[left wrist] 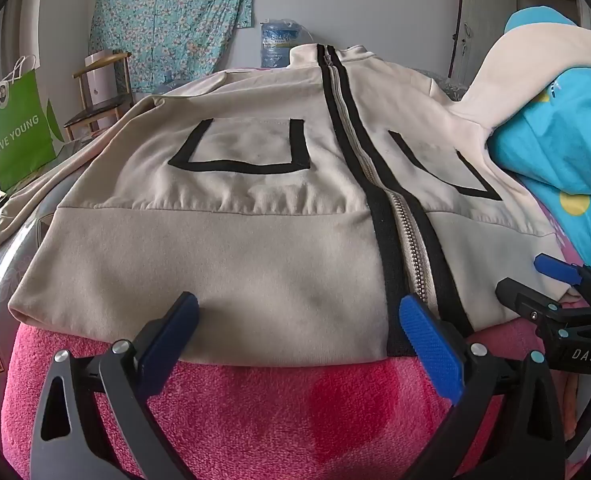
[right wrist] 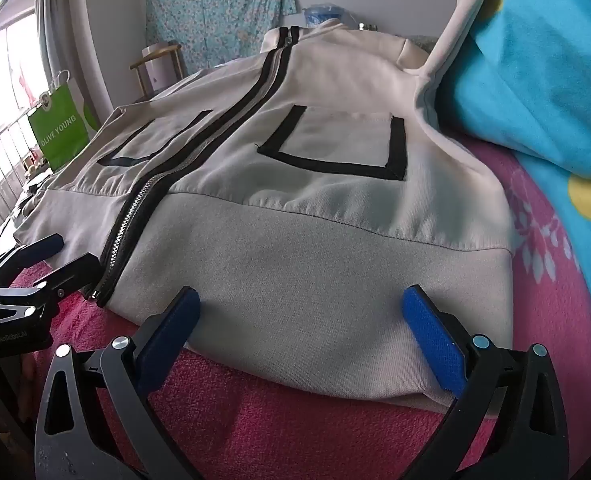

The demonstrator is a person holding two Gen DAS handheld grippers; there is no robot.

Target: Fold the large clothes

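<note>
**Both grippers poised at the jacket hem**

Blue pads of the left gripper (left wrist: 299, 320) sit nearest the lens, jaws spread wide and gripping nothing, hovering at the near hem of the jacket (left wrist: 255, 184). One pad lies left of the zipper (left wrist: 411, 240), the other just beside its bottom end. The right gripper (right wrist: 301, 320) is likewise released and empty, its pads straddling the hem on the other side of the zipper.

The cream jacket lies front up and zipped on a pink blanket (left wrist: 255, 408), hem along the blanket's near edge, collar toward the far edge. One sleeve (right wrist: 455, 40) climbs a blue quilt (right wrist: 535, 80) at the right edge; the other trails off the left edge.

To do this step well, I would judge that each gripper should pinch both layers of the hem, avoiding the zipper teeth, and both should lift together so the fold stays square. The raised sleeve probably needs laying in first, or it will drag.

Readable writing: "OLIVE YOUNG" on the green bag (left wrist: 15, 140), "DAS" on the right gripper's body in the left view, and what looks like "GenRobot.AI" on the left gripper's body in the right view.
</note>
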